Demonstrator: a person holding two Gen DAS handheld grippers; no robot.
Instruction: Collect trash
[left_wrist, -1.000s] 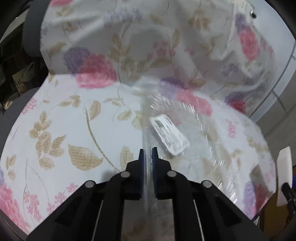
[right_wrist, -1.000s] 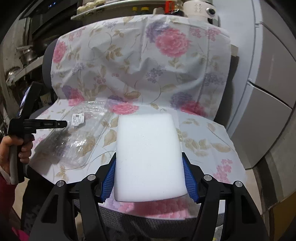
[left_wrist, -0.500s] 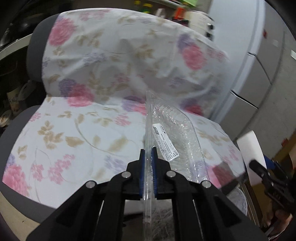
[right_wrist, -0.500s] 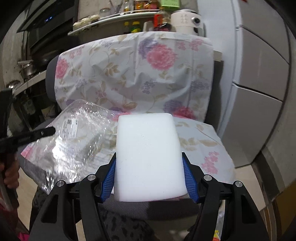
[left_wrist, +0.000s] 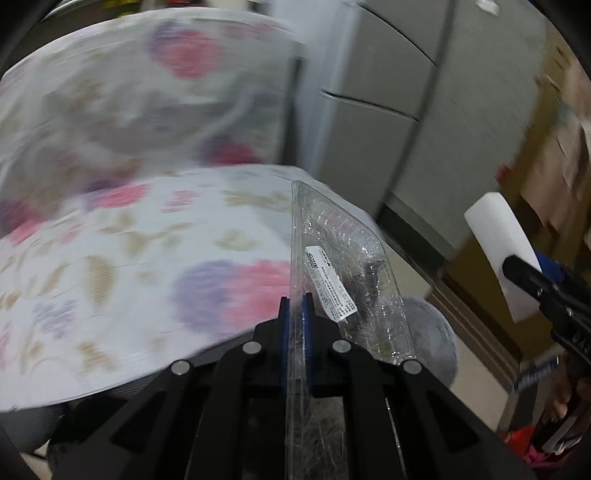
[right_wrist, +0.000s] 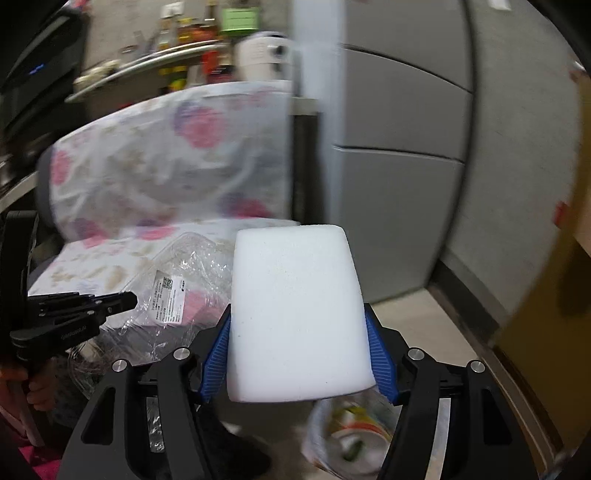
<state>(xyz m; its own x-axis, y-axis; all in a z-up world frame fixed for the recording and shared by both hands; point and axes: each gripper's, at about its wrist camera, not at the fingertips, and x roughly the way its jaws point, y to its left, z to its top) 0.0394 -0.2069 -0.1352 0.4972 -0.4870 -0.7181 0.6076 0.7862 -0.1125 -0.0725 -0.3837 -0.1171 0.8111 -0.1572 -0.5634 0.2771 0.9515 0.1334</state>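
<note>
My left gripper (left_wrist: 295, 306) is shut on the edge of a clear plastic package (left_wrist: 351, 291) with a white printed label, held in the air past the chair's front right corner. It also shows in the right wrist view (right_wrist: 173, 291), with the left gripper (right_wrist: 125, 301) beside it. My right gripper (right_wrist: 297, 343) is shut on a white foam block (right_wrist: 295, 317), held above the floor. The block also shows at the right of the left wrist view (left_wrist: 498, 251). Below the right gripper sits a trash bin with a white liner (right_wrist: 347, 439) holding colourful scraps.
A chair with a floral cover (left_wrist: 129, 229) stands at the left. Grey cabinet fronts (right_wrist: 406, 147) are behind and to the right. A cluttered shelf (right_wrist: 177, 48) runs behind the chair. A wooden panel (right_wrist: 546, 295) is at the far right.
Both grippers have swung right, away from the chair seat, carrying the package and the foam block. The trash bin has come into the right wrist view.
</note>
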